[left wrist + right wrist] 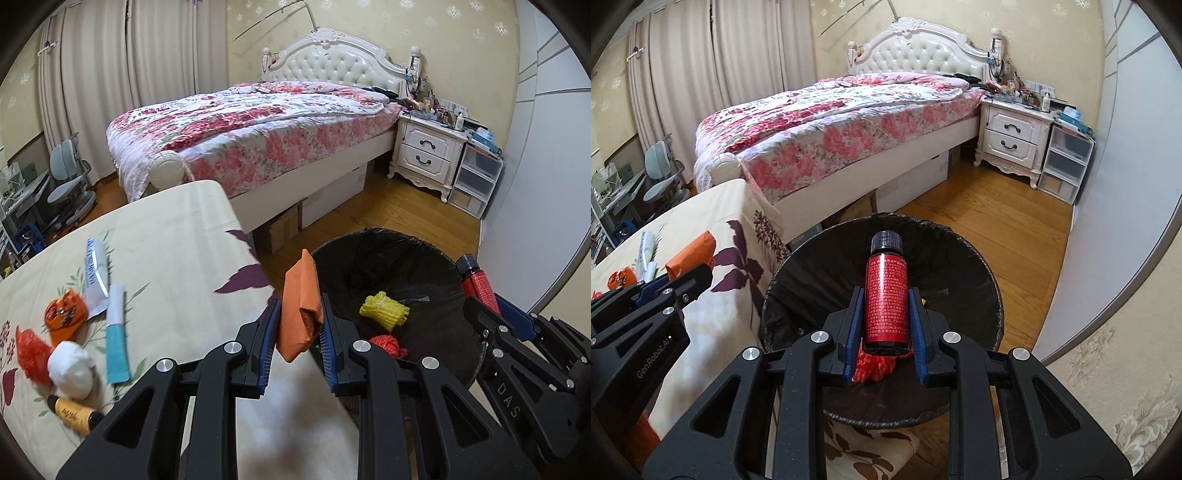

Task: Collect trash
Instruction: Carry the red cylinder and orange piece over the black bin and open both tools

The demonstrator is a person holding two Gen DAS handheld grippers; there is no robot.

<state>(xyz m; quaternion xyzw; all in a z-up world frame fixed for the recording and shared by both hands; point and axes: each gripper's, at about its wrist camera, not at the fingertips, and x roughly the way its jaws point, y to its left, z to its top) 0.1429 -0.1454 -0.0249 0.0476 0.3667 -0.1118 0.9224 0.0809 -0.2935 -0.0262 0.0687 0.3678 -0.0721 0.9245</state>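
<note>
Two items are in transit to the bin [436, 258]. Left wrist view: the left gripper [300, 325] has its jaws nearly closed on an orange packet [301, 306], held just beside the bin rim, at the edge of the surface [166, 229]. More scraps remain on that surface. Right wrist view: the right gripper [885, 321] clamps a red bottle [886, 299] directly above the bin opening. Judged step: delivery. Next move: part the right jaws to drop; carry the packet over the rim first.

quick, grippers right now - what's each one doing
left gripper: shut on the orange packet
right gripper: shut on the red bottle
</note>
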